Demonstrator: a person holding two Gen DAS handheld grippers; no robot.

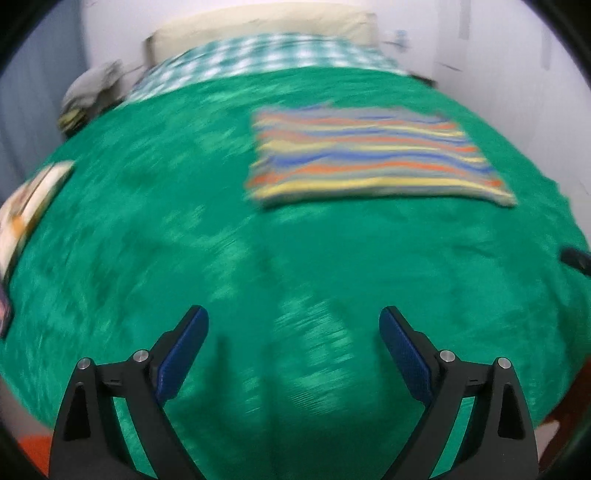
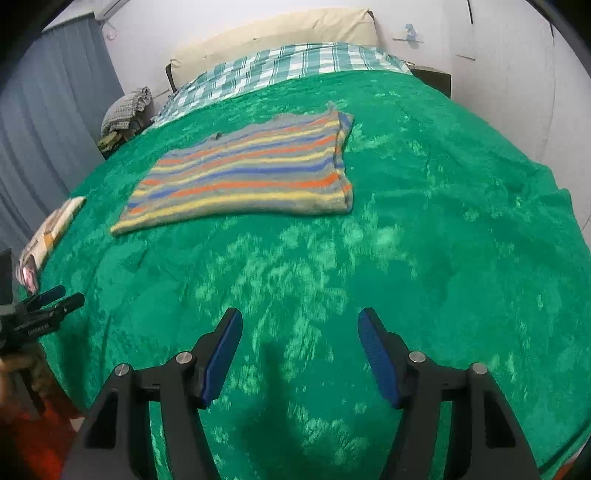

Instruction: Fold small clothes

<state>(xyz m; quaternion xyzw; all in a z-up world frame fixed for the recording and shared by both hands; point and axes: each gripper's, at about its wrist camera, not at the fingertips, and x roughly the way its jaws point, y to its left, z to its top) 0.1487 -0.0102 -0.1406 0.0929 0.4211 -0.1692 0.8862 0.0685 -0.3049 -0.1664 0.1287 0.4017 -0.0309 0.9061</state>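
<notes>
A small striped garment (image 2: 247,173), in grey, yellow, blue and orange bands, lies folded flat on the green blanket (image 2: 424,240) in the middle of the bed. It also shows, blurred, in the left wrist view (image 1: 369,155). My left gripper (image 1: 293,317) is open and empty, hovering over bare blanket well short of the garment. It also appears at the left edge of the right wrist view (image 2: 62,297). My right gripper (image 2: 300,317) is open and empty, also over bare blanket, nearer than the garment.
A teal checked sheet (image 2: 295,62) and a cream pillow (image 2: 273,29) lie at the head of the bed. A white printed item (image 2: 48,229) lies at the bed's left edge. A pile of cloth (image 2: 125,107) sits beside the bed. A grey curtain (image 2: 44,110) hangs left.
</notes>
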